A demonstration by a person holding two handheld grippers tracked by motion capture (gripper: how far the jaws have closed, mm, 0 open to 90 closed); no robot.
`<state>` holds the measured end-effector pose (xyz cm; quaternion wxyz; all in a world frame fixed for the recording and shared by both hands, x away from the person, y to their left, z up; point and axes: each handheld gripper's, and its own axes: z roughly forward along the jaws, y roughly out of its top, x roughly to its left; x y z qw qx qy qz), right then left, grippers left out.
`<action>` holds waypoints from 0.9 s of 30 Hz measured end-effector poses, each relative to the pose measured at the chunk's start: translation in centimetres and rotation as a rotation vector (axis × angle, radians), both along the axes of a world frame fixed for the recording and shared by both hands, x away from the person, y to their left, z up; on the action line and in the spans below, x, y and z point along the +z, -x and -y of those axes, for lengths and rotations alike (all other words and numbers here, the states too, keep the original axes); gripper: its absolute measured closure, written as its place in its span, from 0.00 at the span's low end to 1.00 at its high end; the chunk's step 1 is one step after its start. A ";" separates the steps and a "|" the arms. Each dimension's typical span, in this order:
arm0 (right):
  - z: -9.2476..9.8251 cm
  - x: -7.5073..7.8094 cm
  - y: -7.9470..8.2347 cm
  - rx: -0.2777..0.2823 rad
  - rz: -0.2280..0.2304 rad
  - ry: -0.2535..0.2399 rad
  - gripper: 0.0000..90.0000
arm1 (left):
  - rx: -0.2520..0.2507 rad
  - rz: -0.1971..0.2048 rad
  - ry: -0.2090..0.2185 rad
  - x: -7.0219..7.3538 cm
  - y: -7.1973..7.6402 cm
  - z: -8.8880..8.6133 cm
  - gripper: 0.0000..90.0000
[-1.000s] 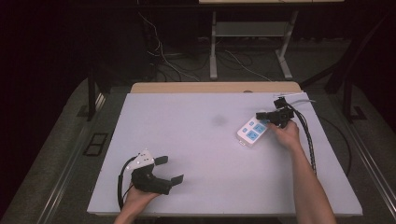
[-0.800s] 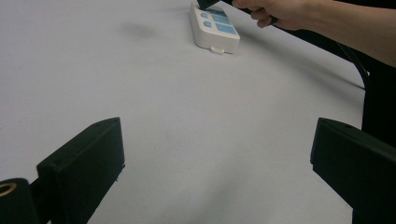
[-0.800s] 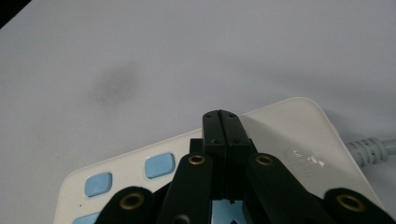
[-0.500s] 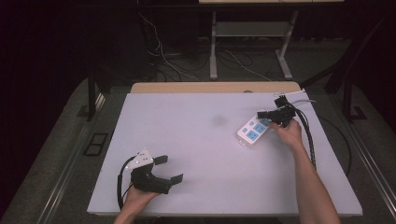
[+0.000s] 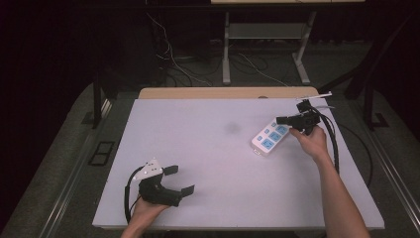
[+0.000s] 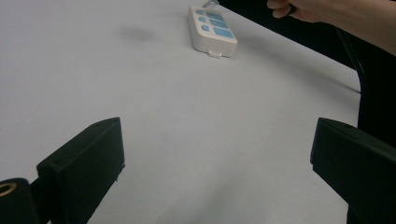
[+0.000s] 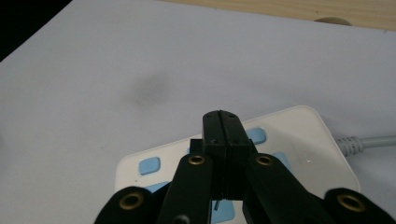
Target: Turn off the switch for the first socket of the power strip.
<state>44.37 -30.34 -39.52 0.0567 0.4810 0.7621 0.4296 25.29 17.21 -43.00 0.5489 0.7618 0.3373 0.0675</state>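
Fingers of the left gripper [image 5: 179,180] stand wide apart with nothing between them, low over the table [image 5: 208,148] near its front left corner. Near the right edge, the right gripper [image 5: 280,120] hovers pinched together, empty, above the white power strip [image 5: 270,137].

a lab or recording room, dim outside the lit work area; a plain white counter [image 5: 208,148] stands on grey carpet [image 5: 64,163]; loose cables [image 5: 168,54] trail over the floor behind it, by the metal legs of another desk [image 5: 227,49]; a person's hands hold cabled claws, the left claw [image 5: 176,181] and right claw [image 5: 283,119], over the bare surface with a power strip [image 5: 270,137].
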 end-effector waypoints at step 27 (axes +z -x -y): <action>-0.7 2.4 6.1 -0.039 0.052 -0.061 0.52 | -0.010 0.000 -0.004 0.0 0.0 0.4 0.01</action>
